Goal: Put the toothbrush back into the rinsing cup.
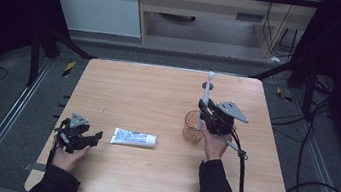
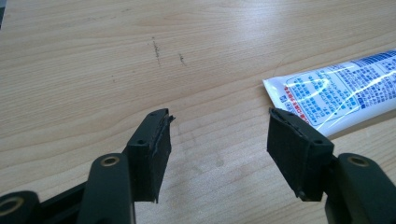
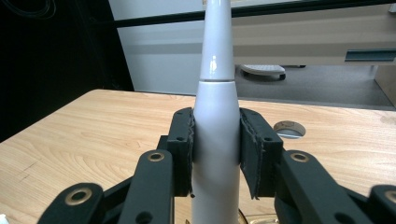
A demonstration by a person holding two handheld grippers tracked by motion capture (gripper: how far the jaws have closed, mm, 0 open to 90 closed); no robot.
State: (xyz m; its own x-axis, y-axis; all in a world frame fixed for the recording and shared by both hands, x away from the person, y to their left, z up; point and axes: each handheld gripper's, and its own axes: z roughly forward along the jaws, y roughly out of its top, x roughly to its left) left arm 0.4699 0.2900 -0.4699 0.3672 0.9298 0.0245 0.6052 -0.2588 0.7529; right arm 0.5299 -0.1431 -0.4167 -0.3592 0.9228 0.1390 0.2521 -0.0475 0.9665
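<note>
My right gripper (image 1: 205, 112) is clamped on the electric toothbrush (image 1: 206, 95), upright directly over the glass cup (image 1: 193, 127) (left gripper (image 1: 93, 137), jaws apart, idles by the toothpaste tube (image 1: 134, 138)).

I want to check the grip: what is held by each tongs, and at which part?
The right tongs grip the white electric toothbrush upright by its handle body, below the neck. The left tongs hold nothing.
</note>
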